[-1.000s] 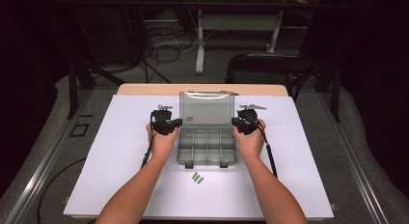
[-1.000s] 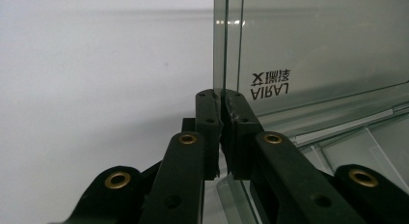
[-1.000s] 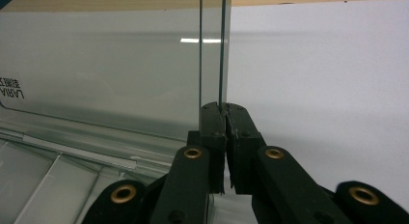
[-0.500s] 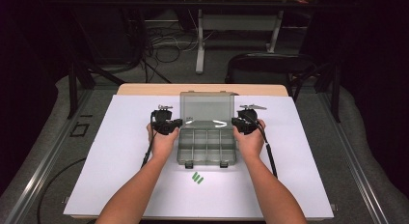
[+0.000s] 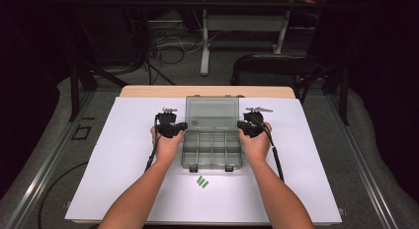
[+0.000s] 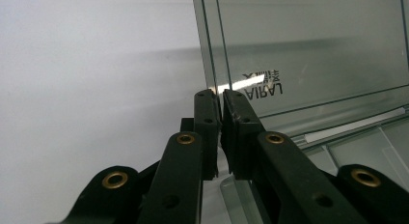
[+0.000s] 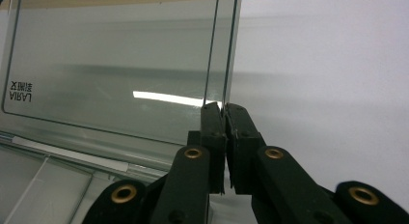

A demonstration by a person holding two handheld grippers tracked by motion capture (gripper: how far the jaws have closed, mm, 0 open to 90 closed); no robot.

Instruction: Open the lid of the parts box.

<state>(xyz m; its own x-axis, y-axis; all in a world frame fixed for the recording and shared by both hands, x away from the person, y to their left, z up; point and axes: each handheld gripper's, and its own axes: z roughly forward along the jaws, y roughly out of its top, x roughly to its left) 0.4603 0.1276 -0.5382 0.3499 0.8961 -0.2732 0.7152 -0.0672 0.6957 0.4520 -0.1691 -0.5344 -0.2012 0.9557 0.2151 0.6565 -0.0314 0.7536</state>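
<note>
On the white sheet [image 5: 123, 189] covering the table, a clear plastic box [image 5: 212, 151] is lying open, its divided compartments showing nothing inside and its lid [image 5: 211, 112] standing up at the back. The left gripper [image 5: 174, 130] is pinching the lid's left edge between nearly closed jaws; the right gripper [image 5: 248, 127] is pinching the right edge likewise. Nothing is differing from a second ago. The lid is smooth, flat and see-through, with printed lettering [image 6: 263, 84].
</note>
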